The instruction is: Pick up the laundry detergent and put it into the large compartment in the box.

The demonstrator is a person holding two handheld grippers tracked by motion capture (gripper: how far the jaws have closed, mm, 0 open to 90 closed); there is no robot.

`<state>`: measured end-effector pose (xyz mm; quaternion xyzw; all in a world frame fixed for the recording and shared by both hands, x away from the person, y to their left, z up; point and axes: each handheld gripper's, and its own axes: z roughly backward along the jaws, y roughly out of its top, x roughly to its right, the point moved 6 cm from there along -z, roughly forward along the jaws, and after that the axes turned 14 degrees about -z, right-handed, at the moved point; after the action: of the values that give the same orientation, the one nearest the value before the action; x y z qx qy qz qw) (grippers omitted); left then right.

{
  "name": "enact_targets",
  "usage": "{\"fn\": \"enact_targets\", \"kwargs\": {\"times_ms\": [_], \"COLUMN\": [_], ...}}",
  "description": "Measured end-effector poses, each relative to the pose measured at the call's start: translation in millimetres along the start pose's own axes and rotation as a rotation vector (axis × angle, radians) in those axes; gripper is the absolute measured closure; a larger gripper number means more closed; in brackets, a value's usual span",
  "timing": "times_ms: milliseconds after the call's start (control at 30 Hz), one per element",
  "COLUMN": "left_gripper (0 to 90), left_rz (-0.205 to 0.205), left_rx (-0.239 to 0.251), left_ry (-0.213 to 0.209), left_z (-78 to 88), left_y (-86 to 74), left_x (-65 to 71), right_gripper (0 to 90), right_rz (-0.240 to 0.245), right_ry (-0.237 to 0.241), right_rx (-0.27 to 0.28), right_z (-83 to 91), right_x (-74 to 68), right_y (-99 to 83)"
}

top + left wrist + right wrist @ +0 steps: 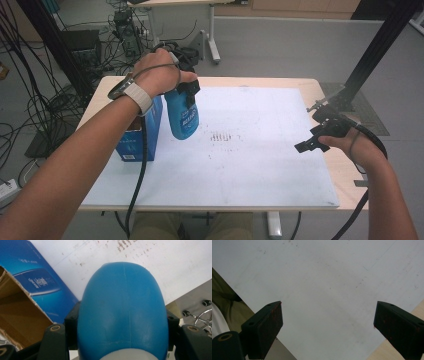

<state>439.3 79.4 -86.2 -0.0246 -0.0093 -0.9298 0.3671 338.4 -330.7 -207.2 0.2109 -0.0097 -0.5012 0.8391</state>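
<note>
A blue plastic bottle (182, 116) hangs above the white mat, held near its top by my left gripper (190, 92), whose jaws press on both of its sides. In the left gripper view the bottle (122, 310) bulges between the two black jaws, its rounded base pointing away from the camera. Just to the left of the bottle stands an open blue carton (142, 132), its brown inside (17, 315) showing. My right gripper (312, 142) hovers over the mat's right edge, open, with nothing between its fingers (265, 327).
The white mat (250, 165) covers most of the wooden table and carries faint rusty marks (222, 137) at its middle. A black frame post (370, 55) rises at the back right. Cables and equipment lie on the floor at the left.
</note>
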Motion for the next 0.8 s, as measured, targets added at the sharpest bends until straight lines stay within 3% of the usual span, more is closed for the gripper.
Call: {"fn": "enact_targets", "kwargs": {"times_ms": [333, 667, 800], "left_gripper": [38.6, 38.6, 38.6], "left_rz": [0.052, 0.116, 0.162], "left_rx": [0.006, 0.009, 0.019], "left_ry": [0.013, 0.002, -0.007], "left_z": [32.8, 48.7, 57.1], "left_y": [-6.4, -15.4, -21.4], "left_x": [-0.8, -8.5, -14.3], "right_gripper": [8.4, 8.4, 8.4], "right_rz": [0.006, 0.021, 0.025], "right_ry": [0.002, 0.008, 0.012], "right_rx": [0.012, 0.016, 0.023], "right_z": [2.2, 1.8, 2.7], "right_x": [1.9, 1.2, 1.1], "right_y": [1.0, 2.7, 3.2]}}
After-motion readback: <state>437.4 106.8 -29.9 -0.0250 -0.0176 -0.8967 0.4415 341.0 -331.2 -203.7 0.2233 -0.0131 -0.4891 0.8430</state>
